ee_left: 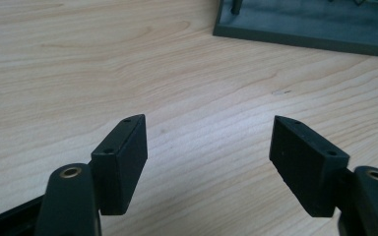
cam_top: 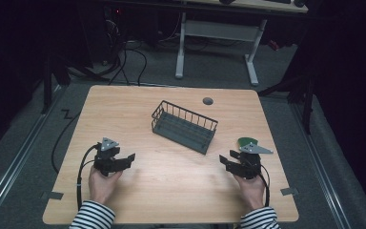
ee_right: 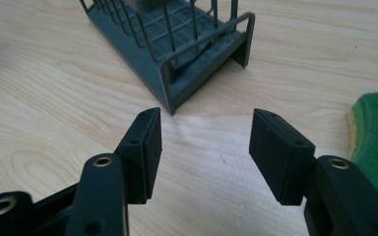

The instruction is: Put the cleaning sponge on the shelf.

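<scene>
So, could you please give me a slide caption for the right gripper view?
Open right gripper over the wooden table, facing a dark wire basket, green sponge alongside.

Dim room, grey floor [cam_top: 24, 143], white-legged desk [cam_top: 219, 28]

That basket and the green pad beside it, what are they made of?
Basket: thin dark-grey bars, matte, likely coated metal wire, though plastic is possible. Green pad: fuzzy green top over a yellowish edge, so probably a scouring sponge.
</scene>
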`<state>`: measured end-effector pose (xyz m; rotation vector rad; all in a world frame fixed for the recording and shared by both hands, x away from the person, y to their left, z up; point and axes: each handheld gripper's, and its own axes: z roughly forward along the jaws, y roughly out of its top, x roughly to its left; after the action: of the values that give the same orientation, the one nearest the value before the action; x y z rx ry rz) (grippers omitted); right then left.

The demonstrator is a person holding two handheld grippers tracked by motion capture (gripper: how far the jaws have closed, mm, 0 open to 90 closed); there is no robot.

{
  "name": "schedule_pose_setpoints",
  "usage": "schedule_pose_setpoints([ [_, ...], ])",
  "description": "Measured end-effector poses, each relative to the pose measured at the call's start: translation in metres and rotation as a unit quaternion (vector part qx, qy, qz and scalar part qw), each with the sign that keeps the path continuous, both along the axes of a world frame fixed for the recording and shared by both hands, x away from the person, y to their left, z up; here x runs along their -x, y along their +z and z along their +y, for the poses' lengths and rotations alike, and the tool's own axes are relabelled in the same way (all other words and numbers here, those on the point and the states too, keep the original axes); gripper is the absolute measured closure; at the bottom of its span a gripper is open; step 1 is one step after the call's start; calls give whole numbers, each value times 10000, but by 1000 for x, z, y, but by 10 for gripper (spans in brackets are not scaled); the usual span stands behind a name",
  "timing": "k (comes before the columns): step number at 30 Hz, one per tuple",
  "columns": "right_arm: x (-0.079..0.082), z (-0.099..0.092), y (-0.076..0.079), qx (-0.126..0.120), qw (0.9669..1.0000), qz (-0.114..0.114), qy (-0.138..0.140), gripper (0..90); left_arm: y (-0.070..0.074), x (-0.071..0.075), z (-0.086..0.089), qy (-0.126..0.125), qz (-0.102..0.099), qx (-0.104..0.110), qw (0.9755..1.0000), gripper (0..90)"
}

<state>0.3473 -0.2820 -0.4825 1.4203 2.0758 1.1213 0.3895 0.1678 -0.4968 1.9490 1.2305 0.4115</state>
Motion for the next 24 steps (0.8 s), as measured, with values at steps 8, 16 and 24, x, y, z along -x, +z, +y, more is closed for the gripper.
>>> schedule_pose_setpoints([
  [8,-18,-4,14,-320,9995,-55,-8,492,17,-16,-14,-133,-47,-20,9999,341],
  [16,-29,-7,23,-430,9990,-89,-86,509,33,-34,-30,-253,-48,-41,9997,350],
  [24,-40,-6,33,-443,9989,-108,-136,523,52,-56,-42,-272,-90,59,9996,361],
])
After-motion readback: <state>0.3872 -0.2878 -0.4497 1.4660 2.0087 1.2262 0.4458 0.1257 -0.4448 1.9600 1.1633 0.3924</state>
